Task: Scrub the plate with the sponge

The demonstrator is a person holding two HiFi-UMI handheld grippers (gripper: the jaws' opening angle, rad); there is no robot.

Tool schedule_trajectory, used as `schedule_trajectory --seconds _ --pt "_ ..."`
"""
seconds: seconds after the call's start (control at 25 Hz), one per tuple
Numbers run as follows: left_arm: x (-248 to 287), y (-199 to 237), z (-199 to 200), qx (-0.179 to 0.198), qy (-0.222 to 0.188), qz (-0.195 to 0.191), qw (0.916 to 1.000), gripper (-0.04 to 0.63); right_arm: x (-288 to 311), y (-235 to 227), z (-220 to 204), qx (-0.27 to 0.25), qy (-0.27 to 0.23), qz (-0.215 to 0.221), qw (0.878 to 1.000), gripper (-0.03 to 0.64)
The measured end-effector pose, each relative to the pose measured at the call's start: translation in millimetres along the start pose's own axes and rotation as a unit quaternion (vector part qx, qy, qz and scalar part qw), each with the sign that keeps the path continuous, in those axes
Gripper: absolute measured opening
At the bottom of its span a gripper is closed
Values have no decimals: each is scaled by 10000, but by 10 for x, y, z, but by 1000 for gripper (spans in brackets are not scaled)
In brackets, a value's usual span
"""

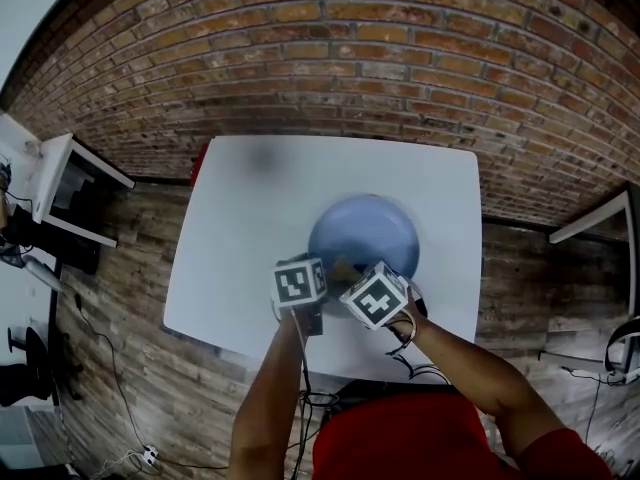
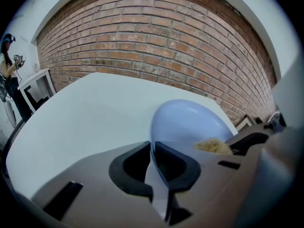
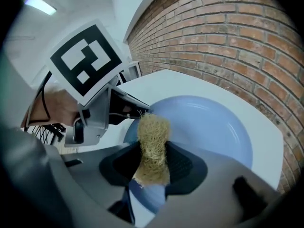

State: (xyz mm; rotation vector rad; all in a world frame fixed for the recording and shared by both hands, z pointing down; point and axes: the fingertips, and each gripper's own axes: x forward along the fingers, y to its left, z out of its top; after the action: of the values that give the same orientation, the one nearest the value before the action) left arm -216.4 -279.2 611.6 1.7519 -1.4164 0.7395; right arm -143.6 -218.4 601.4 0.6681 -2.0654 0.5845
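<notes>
A pale blue plate (image 1: 362, 230) lies on the white table (image 1: 250, 228), near its front edge. My left gripper (image 2: 154, 167) is shut on the plate's near rim (image 2: 153, 151), which runs between its dark pads. My right gripper (image 3: 153, 164) is shut on a tan fibrous sponge (image 3: 153, 146) that sticks up out of the jaws over the plate (image 3: 209, 122). From the left gripper's side the sponge (image 2: 213, 146) shows at the plate's near right edge. In the head view both marker cubes (image 1: 300, 281) sit side by side at the plate's front rim, hiding the jaws.
A brick wall (image 1: 330, 58) runs behind the table. A white desk (image 1: 60, 188) stands at the left and another table edge (image 1: 600, 218) at the right. Cables lie on the wooden floor (image 1: 130, 368) below.
</notes>
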Motion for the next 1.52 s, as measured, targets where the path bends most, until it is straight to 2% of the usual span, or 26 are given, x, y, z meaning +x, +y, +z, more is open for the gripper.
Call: schedule_trajectory --seconds 0.44,0.64,0.72,0.88,1.04,1.2,1.32,1.4,1.52 --pt "-8 7 -5 114 31 101 9999 41 -311 -862 -363 162 194 -739 9969 161" --pt "-16 6 -8 161 -36 176 9997 44 -367 -880 -387 275 111 -716 9970 161" --pt "-44 -11 20 162 -176 159 9996 56 -444 -843 -316 281 -88 -664 9974 161" --pt "-177 -123 161 91 -581 -87 9982 142 -615 -775 -154 258 -592 -574 9963 161" --pt "-505 -211 343 70 -1138 -181 9933 172 -921 -685 95 171 -1297 -546 9899 161" --pt "-937 -437 550 71 -1855 -517 9813 171 -1332 -570 389 -53 -2188 -520 9744 161" --pt "-1302 -619 720 95 -2367 -811 9681 135 -1619 -449 592 -154 -2749 -474 9602 161" --pt "-1579 -740 831 179 -2825 -966 9542 91 -1802 -358 701 -178 -3113 -425 9492 161" --pt "-2023 -938 945 534 -3615 -1085 9245 43 -2085 -210 808 -199 -3681 -344 9289 161"
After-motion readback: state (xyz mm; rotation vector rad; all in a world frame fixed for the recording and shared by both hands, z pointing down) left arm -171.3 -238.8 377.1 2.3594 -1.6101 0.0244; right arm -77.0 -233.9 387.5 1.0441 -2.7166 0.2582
